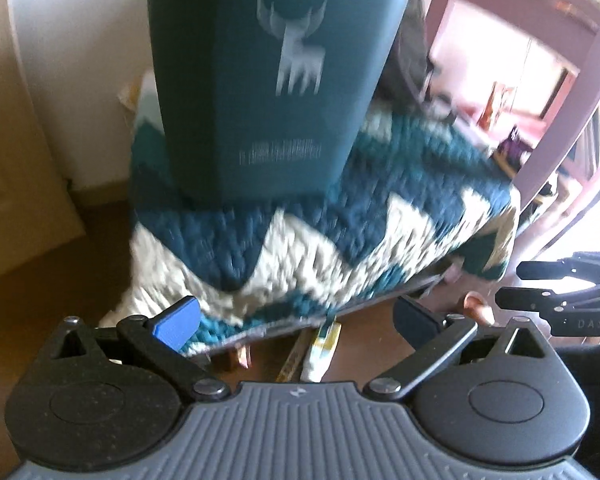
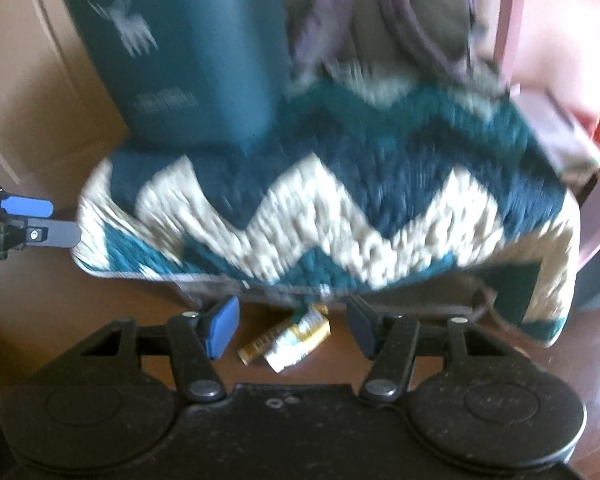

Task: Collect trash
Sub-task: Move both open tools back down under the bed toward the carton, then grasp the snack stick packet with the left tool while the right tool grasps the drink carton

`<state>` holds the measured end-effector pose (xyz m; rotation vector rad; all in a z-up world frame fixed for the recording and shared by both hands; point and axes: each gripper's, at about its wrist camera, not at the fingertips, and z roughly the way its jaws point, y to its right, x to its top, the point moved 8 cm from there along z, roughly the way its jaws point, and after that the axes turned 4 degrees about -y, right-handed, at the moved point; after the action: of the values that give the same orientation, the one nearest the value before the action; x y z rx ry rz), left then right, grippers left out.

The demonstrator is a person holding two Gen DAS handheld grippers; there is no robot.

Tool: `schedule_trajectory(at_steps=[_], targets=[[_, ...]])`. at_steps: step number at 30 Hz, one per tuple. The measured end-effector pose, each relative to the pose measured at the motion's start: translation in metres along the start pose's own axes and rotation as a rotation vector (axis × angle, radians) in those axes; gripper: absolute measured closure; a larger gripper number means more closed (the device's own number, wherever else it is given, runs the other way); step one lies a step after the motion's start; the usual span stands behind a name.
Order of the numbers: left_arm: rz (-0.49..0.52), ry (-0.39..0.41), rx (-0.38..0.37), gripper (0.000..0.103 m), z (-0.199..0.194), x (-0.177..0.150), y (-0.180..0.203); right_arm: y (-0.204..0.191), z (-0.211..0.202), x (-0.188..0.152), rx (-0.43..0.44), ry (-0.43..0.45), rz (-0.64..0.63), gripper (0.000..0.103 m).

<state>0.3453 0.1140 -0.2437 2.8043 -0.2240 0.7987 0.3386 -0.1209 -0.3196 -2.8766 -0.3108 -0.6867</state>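
A teal and cream zigzag rug (image 2: 340, 200) is draped over a low seat, its front edge overhanging brown floor (image 2: 60, 300). A tall teal bin (image 1: 268, 80) with a pale deer mark is stood on the rug's far left part, its top cut off by both views. A pink frame (image 1: 560, 80) is seen to the right, blurred. Open floor is left in front of the rug edge. The trash, a crumpled gold and white wrapper (image 2: 288, 340), is lying on the floor just under that edge, partly hidden in the left view. The left gripper (image 1: 296, 320) is spread wide, nothing between its jaws. The right gripper (image 2: 292, 328) is held apart and empty, the wrapper seen beyond its gap. Contact cannot be judged through the blur.
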Motion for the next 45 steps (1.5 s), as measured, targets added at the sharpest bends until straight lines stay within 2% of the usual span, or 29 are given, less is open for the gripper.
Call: schedule_trajectory(at_steps=[4,8,15,19,24,28,33,37,41,45], targets=[[0.016,-0.064,-0.009,0.000,0.062,-0.028,-0.008,0.005,0.057,-0.019,-0.010,-0.074,0.011,0.044],[0.094,-0.101,0.034,0.000,0.118,-0.054,-0.010,0.002,0.108,-0.030,0.000,-0.125,0.021,0.044],[0.141,-0.176,0.044,0.000,0.210,-0.096,-0.014,0.004,0.197,-0.041,0.007,-0.204,0.137,0.044],[0.138,-0.235,0.031,0.000,0.258,-0.118,-0.016,0.010,0.248,-0.050,-0.031,-0.260,0.200,0.044],[0.168,-0.306,0.065,0.000,0.311,-0.149,-0.022,0.010,0.293,-0.059,-0.060,-0.286,0.251,0.044],[0.212,-0.339,0.087,0.001,0.339,-0.170,-0.026,0.008,0.321,-0.069,-0.084,-0.310,0.290,0.044],[0.213,-0.354,0.091,0.001,0.361,-0.183,-0.030,0.006,0.343,-0.073,-0.105,-0.323,0.367,0.044],[0.247,-0.347,0.085,0.005,0.369,-0.182,-0.027,0.007,0.357,-0.075,-0.146,-0.350,0.399,0.044],[0.296,-0.356,0.071,0.017,0.381,-0.183,-0.019,0.013,0.363,-0.075,-0.140,-0.357,0.396,0.044],[0.319,-0.366,0.073,0.017,0.391,-0.184,-0.011,0.026,0.361,-0.076,-0.129,-0.380,0.409,0.045]])
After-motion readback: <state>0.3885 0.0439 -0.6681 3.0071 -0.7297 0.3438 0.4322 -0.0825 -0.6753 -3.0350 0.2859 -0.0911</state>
